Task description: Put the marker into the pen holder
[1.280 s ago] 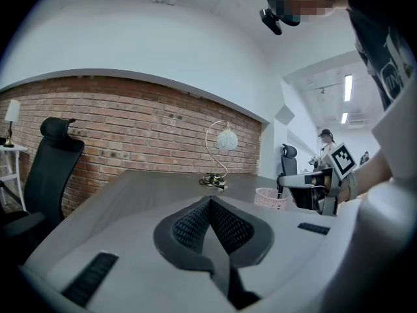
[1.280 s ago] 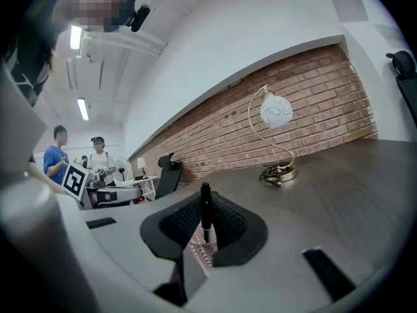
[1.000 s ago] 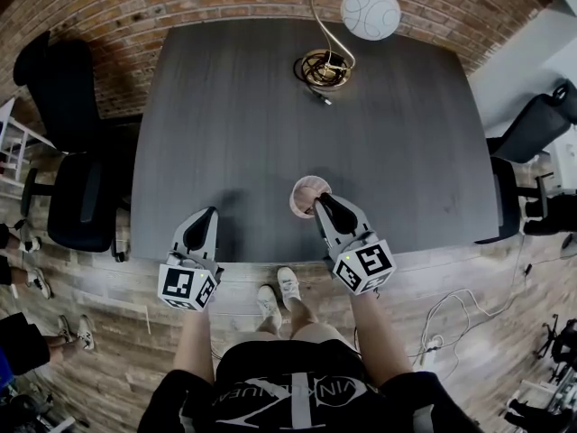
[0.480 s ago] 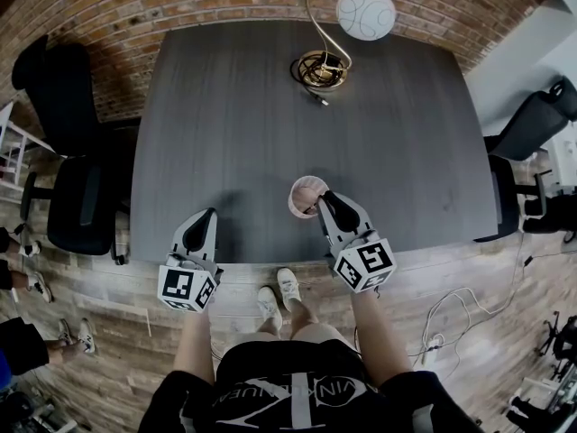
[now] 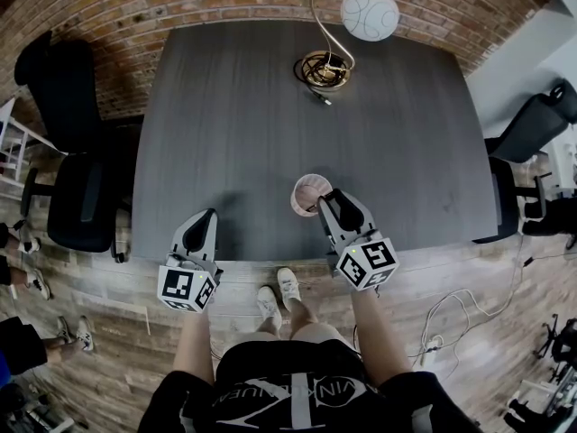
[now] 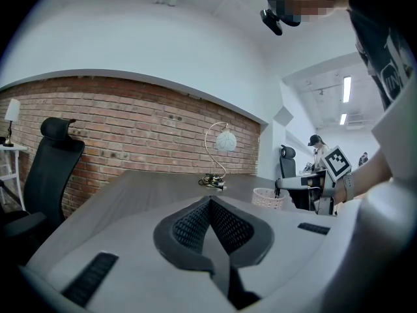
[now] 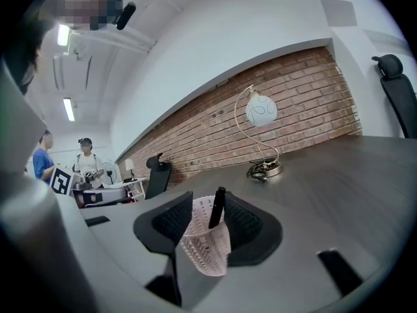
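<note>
A pink mesh pen holder (image 5: pixel 306 192) stands near the front edge of the dark table (image 5: pixel 225 133). In the right gripper view a black marker (image 7: pixel 216 207) stands upright in the pen holder (image 7: pixel 205 243), its top sticking out between my jaws. My right gripper (image 7: pixel 208 217) is right at the holder, and its jaws are opening, with gaps beside the marker. In the head view the right gripper (image 5: pixel 326 207) touches the holder's near side. My left gripper (image 5: pixel 206 219) hovers left of it, shut and empty, its pads (image 6: pixel 210 204) pressed together.
A globe lamp (image 5: pixel 370 12) arches from its coiled base (image 5: pixel 323 69) at the table's far side. Black office chairs stand at the left (image 5: pixel 68 152) and right (image 5: pixel 532 129). A brick wall runs behind the table. People stand in the background of both gripper views.
The right gripper's jaws have spread apart beside the pen holder, and it has shifted very slightly. The left gripper has stayed put.
</note>
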A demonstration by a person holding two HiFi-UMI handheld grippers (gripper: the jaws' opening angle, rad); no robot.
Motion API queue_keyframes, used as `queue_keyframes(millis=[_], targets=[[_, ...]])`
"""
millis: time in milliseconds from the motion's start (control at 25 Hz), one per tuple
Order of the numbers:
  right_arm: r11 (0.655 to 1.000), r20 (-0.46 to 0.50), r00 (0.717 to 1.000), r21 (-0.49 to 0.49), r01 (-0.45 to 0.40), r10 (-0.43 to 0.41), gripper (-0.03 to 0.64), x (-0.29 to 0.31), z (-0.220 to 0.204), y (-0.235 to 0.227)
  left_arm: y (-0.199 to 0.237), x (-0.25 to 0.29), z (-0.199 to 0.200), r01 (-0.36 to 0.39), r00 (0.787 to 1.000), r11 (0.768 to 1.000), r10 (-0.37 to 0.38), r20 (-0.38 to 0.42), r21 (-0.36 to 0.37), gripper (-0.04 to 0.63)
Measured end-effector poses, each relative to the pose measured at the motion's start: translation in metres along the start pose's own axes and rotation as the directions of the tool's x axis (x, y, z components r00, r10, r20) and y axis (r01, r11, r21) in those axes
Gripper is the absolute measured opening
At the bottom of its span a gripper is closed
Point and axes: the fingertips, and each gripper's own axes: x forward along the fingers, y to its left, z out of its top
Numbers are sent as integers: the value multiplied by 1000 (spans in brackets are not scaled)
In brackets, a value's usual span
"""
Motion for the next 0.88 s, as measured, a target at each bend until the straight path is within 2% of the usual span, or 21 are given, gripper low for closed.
queue_keyframes(millis=[600,880], targets=[[998,14,1000,65,-10,9,242,-8,0,0,-3,-10,1,0,1000,1000,0,5,-2,14],[1000,21,1000,25,-3,2,252,-20,5,2,-10,-14,3,12,1000,1000,-12,9,2,14]])
